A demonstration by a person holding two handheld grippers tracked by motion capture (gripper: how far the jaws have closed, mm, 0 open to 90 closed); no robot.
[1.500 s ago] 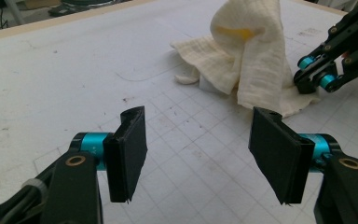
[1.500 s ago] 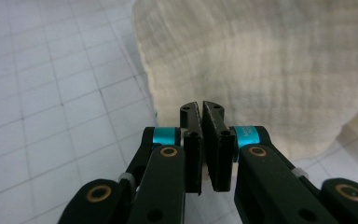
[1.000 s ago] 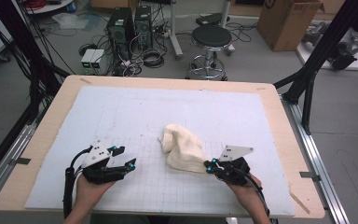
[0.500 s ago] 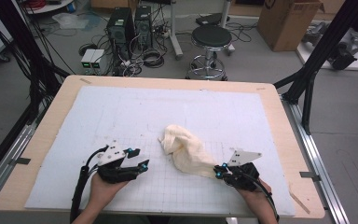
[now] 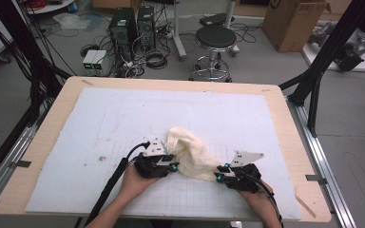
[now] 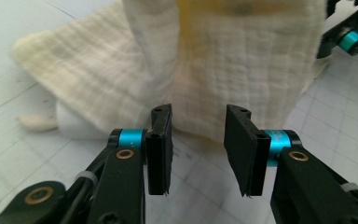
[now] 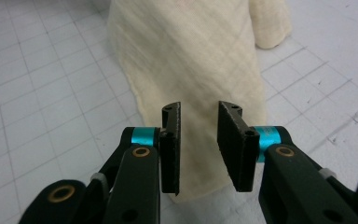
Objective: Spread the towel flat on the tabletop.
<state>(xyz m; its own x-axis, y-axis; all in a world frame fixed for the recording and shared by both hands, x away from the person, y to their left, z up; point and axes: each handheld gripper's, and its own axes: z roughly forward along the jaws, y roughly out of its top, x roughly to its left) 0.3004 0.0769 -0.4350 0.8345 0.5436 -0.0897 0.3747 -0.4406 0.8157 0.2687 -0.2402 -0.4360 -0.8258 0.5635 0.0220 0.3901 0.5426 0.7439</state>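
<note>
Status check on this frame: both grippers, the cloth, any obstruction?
Left gripper open at the cream cloth, jaws just been closing, nothing pinched. Right gripper open, just been opening, cloth edge between its jaws. Mat around the cloth unobstructed.

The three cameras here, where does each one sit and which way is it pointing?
High view: above the person's side, looking forward and down on the table; forearms, left claw and right claw flank the cream cloth.
Left gripper view: rides the left claw, facing the cloth; its jaws are parted, just closing.
Right gripper view: rides the right claw, over the cloth's edge; its jaws are parted, just opening.
Shared: the cloth and gridded mat.
</note>
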